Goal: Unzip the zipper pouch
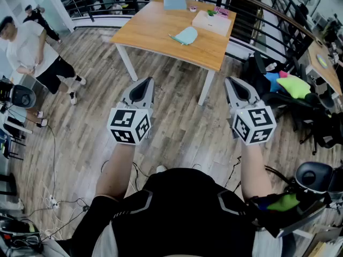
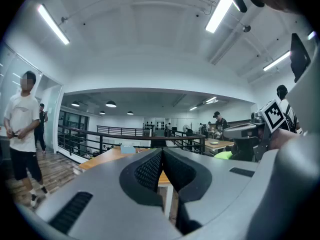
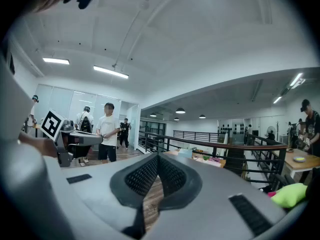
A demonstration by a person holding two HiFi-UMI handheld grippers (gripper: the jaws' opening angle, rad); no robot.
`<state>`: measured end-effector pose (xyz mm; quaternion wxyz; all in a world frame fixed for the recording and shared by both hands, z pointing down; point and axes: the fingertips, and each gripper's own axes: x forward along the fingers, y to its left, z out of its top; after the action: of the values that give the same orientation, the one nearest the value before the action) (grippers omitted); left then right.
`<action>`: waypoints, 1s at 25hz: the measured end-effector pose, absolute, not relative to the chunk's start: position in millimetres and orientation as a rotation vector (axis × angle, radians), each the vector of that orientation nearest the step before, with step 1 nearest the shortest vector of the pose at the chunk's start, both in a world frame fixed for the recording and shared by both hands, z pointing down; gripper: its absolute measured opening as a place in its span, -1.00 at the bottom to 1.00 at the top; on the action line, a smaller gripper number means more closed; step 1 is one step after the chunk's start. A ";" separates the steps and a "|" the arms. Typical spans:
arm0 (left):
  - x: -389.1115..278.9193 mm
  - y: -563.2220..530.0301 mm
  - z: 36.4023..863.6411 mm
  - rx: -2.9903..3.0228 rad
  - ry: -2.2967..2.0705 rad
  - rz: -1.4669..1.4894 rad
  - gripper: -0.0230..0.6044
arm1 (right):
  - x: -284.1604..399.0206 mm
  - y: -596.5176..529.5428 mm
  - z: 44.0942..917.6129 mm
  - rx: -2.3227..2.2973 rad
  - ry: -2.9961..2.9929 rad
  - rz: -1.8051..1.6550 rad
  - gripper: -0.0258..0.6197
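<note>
Pouch (image 1: 186, 35) lies on table (image 1: 155, 33), made out only from head view.

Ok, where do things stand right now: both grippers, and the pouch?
left gripper: shut, empty, held level over the floor, short of the table.
right gripper: shut, empty, held level beside the left one.
zipper pouch: lying flat on the wooden table, untouched; zipper too small to tell whether it is open or closed.
</note>
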<state>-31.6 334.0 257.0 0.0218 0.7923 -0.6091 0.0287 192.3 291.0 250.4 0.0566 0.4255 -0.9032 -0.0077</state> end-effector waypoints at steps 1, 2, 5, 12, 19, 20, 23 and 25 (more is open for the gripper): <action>-27.3 335.8 258.3 2.458 -1.876 0.087 -0.83 | 195.4 294.1 250.9 1.285 -2.731 -0.027 -0.90; -23.6 337.4 259.3 2.460 -1.866 0.086 -0.83 | 198.1 297.0 251.0 1.283 -2.723 -0.031 -0.90; -19.6 341.5 259.7 2.460 -1.850 0.083 -0.83 | 200.8 303.1 249.1 1.282 -2.720 -0.035 -0.89; -18.0 343.5 255.5 2.470 -1.875 0.115 -0.83 | 197.5 303.0 244.4 1.243 -2.762 -0.029 -0.89; -19.2 343.0 252.8 2.473 -1.916 0.135 -0.82 | 195.8 300.7 241.8 1.221 -2.779 -0.036 -0.89; -19.1 341.7 252.7 2.476 -1.920 0.138 -0.82 | 195.6 299.2 242.1 1.217 -2.782 -0.037 -0.89; -18.7 338.3 254.7 2.465 -1.922 0.125 -0.82 | 195.1 296.2 245.9 1.186 -2.790 -0.032 -0.84; -15.9 336.6 255.3 2.466 -1.914 0.115 -0.74 | 196.4 296.0 246.2 1.165 -2.802 -0.034 -0.70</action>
<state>-15.9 336.6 255.3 0.0089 0.7894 -0.6127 0.0370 196.4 296.0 246.2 0.0537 0.3832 -0.9220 -0.0113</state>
